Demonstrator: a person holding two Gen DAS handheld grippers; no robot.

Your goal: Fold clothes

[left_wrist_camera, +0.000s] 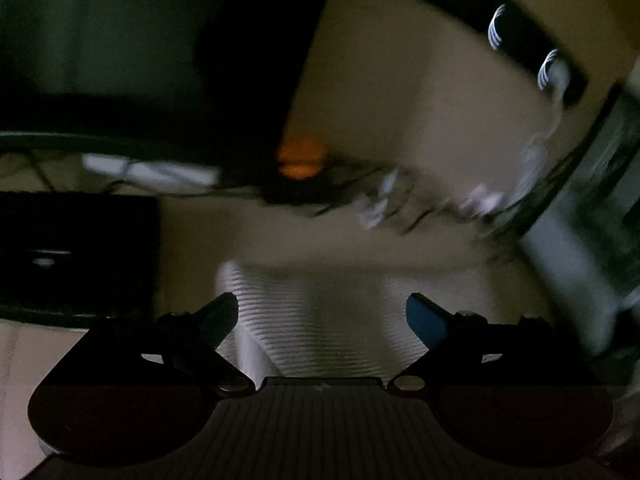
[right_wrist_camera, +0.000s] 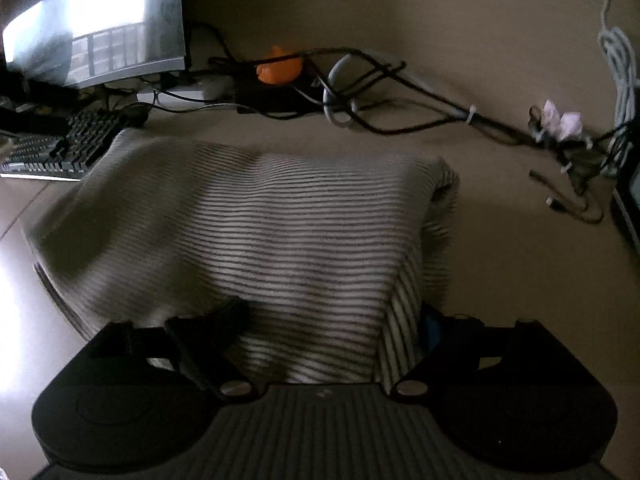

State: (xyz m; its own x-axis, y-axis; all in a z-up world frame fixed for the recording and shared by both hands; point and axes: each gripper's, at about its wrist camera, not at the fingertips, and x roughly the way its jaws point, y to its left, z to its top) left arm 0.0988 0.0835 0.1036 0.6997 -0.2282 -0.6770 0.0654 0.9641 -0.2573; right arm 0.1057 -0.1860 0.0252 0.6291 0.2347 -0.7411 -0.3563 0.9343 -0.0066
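Observation:
A grey-and-white striped garment (right_wrist_camera: 260, 232) lies folded on the beige table (right_wrist_camera: 500, 280), its near edge bunched up close to the camera. My right gripper (right_wrist_camera: 328, 322) is open, and that near edge lies between its fingers. Its left finger (right_wrist_camera: 224, 320) rests over the cloth, while a hanging fold partly hides the blue-padded right finger (right_wrist_camera: 434, 326). In the blurred, dark left wrist view, my left gripper (left_wrist_camera: 322, 314) stands wide open above the striped cloth (left_wrist_camera: 320, 320) with nothing between its pads.
A keyboard (right_wrist_camera: 60, 148) and a lit monitor (right_wrist_camera: 100, 20) sit at the back left. An orange object (right_wrist_camera: 280, 68) and tangled cables (right_wrist_camera: 380, 92) run along the wall behind the garment. A dark device edge (right_wrist_camera: 628, 208) stands at the right.

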